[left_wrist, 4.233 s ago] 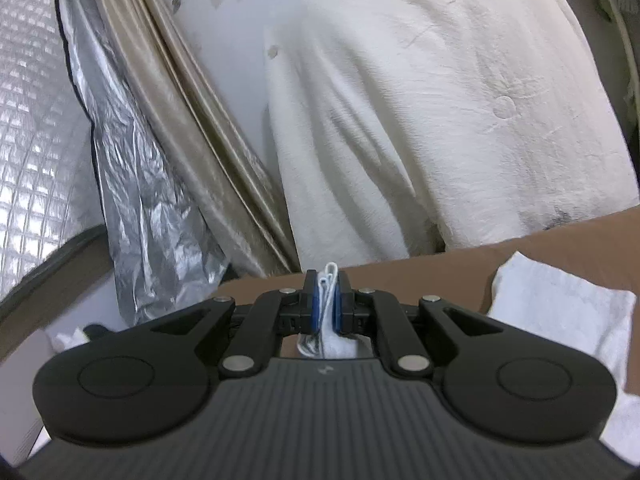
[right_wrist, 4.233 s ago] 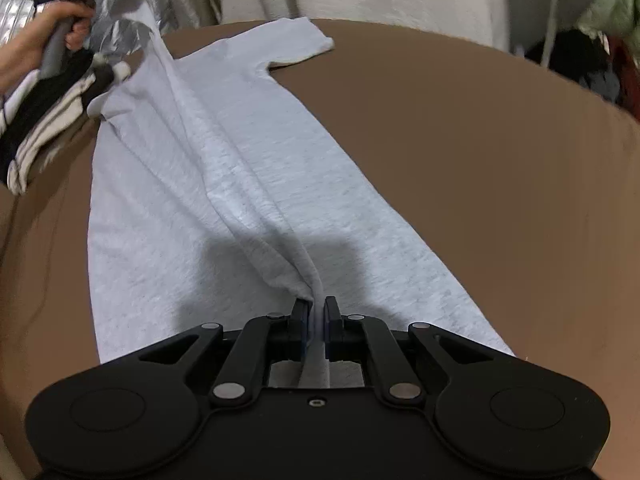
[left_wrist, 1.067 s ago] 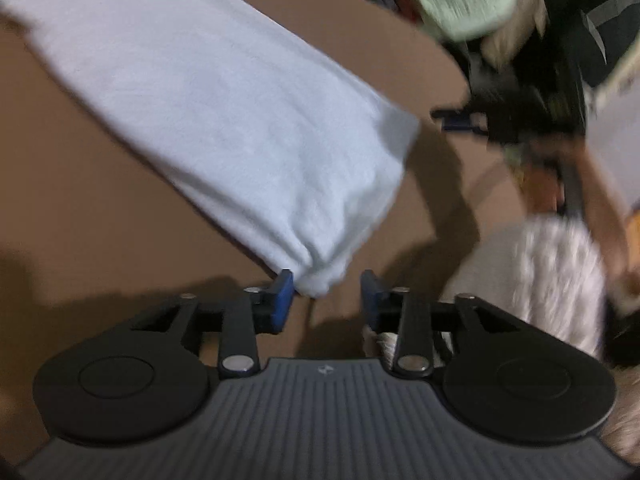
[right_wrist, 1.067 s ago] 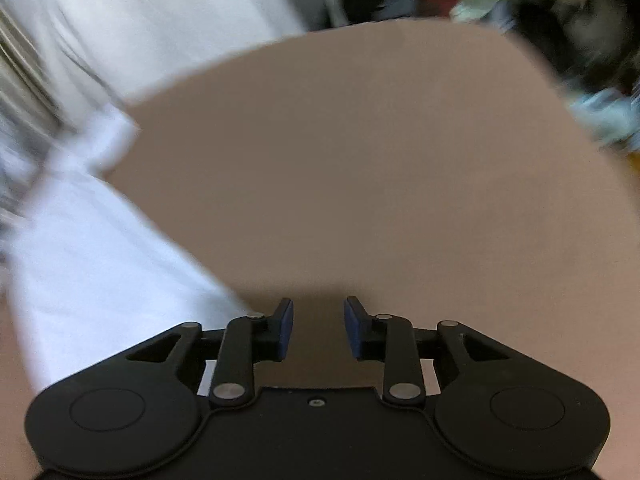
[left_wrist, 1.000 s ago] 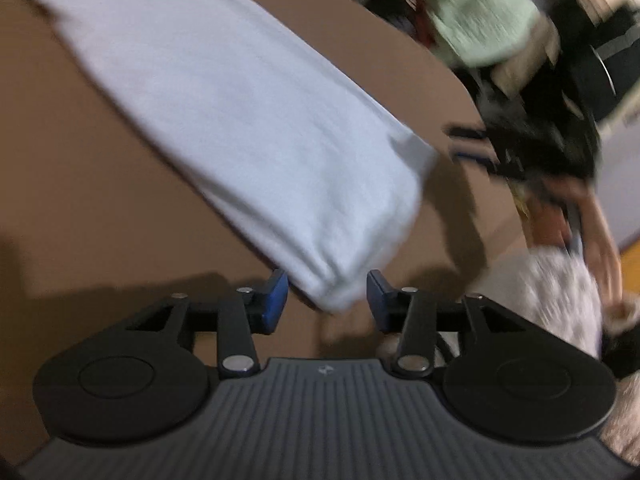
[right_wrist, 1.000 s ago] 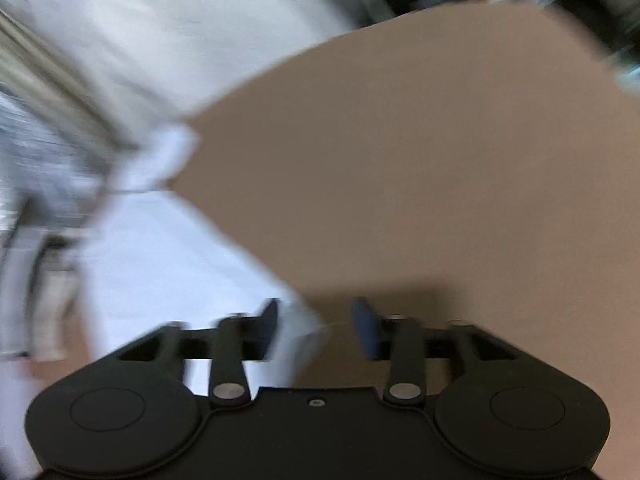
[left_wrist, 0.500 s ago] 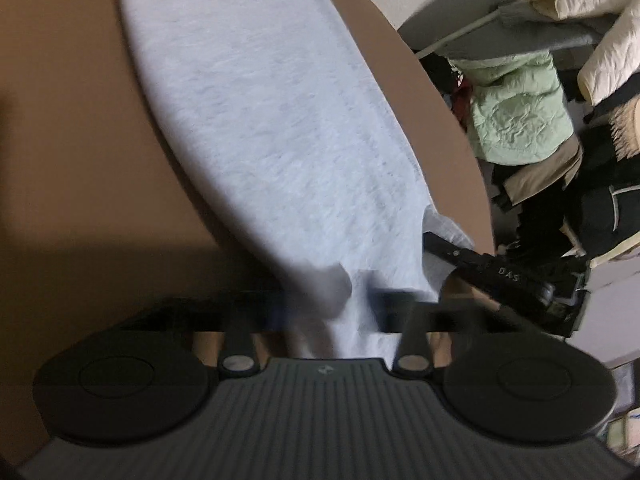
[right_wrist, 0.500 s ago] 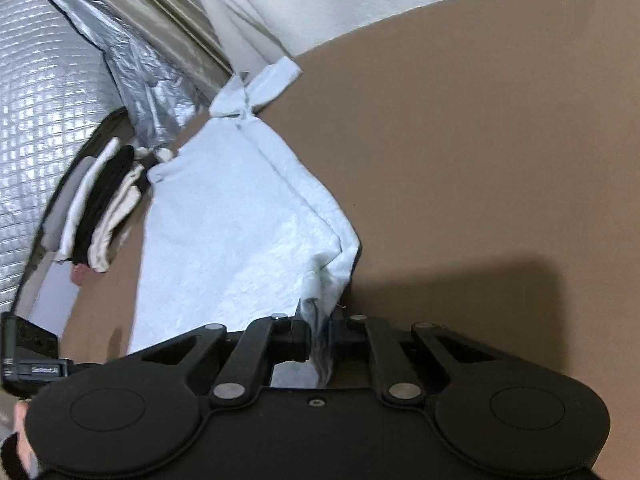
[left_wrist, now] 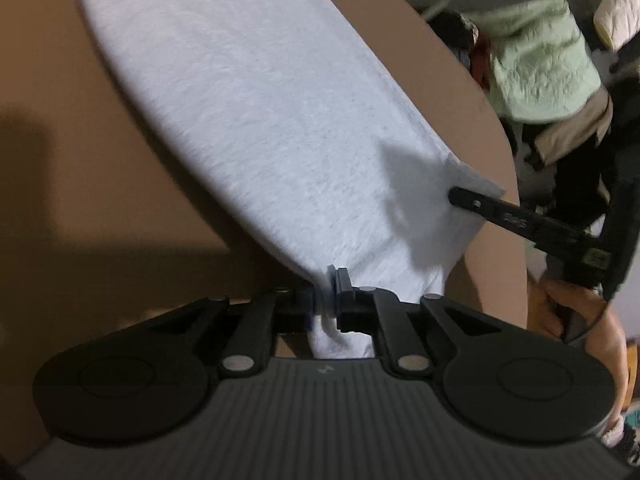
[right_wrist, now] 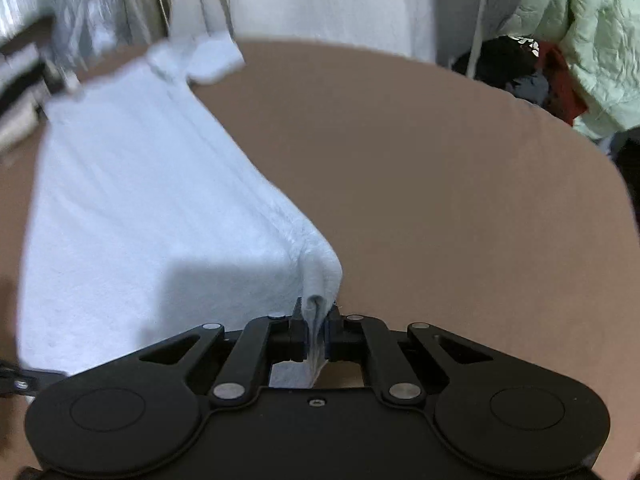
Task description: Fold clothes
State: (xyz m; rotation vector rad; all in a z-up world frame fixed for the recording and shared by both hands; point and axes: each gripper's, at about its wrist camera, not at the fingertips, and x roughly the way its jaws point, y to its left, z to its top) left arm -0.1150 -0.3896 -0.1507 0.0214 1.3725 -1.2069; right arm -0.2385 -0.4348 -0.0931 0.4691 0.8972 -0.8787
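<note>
A light grey T-shirt [left_wrist: 260, 100] lies folded lengthwise on the brown table [left_wrist: 60, 200], its sleeve [right_wrist: 200, 56] at the far end. My left gripper [left_wrist: 332, 276] has one hem corner pinched between its blue pads; its jaws are opening a little with the cloth still between them. In the right wrist view, my right gripper [right_wrist: 316, 312] is shut on the other hem corner of the T-shirt [right_wrist: 140, 200], which bunches into a small fold at the pads. The right gripper's fingers [left_wrist: 480, 206] show at the hem's far corner, held by a person's hand [left_wrist: 572, 308].
Bare brown table [right_wrist: 440, 180] spreads to the right of the shirt. A pale green quilted jacket [right_wrist: 592, 40] and dark clothes [right_wrist: 516, 68] are piled beyond the table's edge. White fabric [right_wrist: 320, 0] and silver foil [right_wrist: 80, 12] hang behind the far end.
A second ago both grippers stood open at the shirt's hem. Both have since shut on a hem corner, and both views have swung and rolled along the shirt.
</note>
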